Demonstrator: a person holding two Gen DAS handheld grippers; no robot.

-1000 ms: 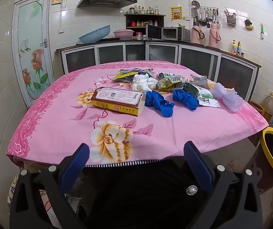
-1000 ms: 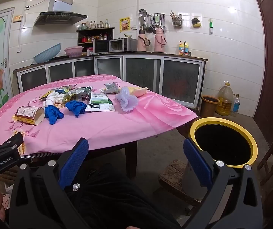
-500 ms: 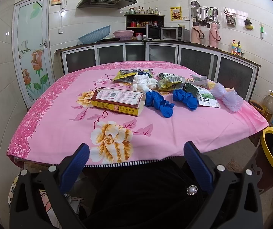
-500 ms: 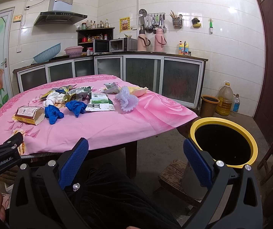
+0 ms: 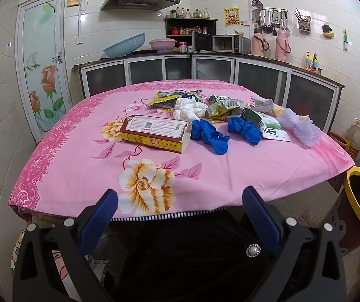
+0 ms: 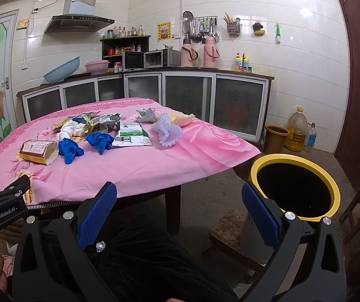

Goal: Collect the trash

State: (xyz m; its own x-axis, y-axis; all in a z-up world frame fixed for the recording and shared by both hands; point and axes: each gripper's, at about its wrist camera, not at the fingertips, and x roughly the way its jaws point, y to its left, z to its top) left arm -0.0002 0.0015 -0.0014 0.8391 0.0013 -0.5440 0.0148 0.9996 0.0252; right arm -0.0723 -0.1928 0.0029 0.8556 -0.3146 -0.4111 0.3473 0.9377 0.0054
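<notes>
The black left gripper with blue ribbed pads and its matching right gripper both hang spread wide, holding nothing.

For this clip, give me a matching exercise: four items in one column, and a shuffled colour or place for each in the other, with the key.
Items:
1. crumpled gloves
2. bin
3. carton
4. foam net

Descriptions:
A. pale lilac, nearest the table's bin-side edge
B. yellow rim, on the floor beside the table
C. blue, between the carton and the green-and-white packet
D. yellow and red, lying flat

Pairs: 1-C, 2-B, 3-D, 4-A
</notes>
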